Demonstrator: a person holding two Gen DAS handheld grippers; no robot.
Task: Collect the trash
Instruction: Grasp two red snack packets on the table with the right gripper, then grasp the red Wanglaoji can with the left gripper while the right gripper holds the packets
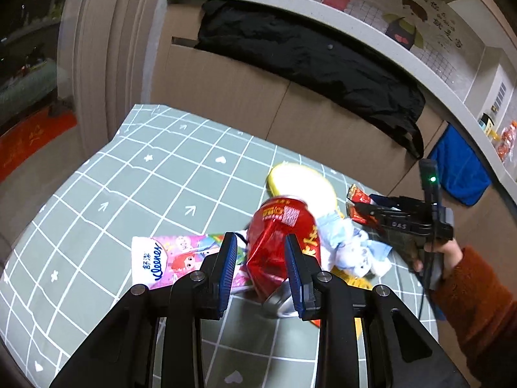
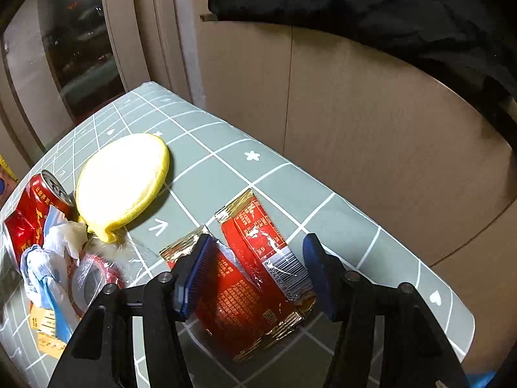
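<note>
- pink tissue pack (image 1: 168, 258): lies flat on the green grid tablecloth (image 1: 129, 174), leftmost of the trash. it reads "kleenex" in blue with two chinese characters above and a red-haired cartoon girl; its right end passes behind the left gripper's left finger.
- left gripper (image 1: 260, 270): its blue ribbed pads stand on either side of the crushed red can (image 1: 281, 242), narrow and close to the dented body; whether they press it i cannot tell.
- crushed red can: dented and shiny, gold chinese writing and a square code near its rim, silver end toward the camera.
- crumpled white and blue tissue (image 1: 349, 249): touching the can's right side, lying in front of the yellow-rimmed round pad (image 1: 303, 184).
- right gripper (image 2: 258, 268): jaws wide, one on either side of the red foil wrapper (image 2: 255, 274) without clearly touching it.
- red foil wrapper: torn open and flat on the cloth near the table's right edge, gold crimped ends, small chinese print, a barcode partly readable as "924187".
</note>
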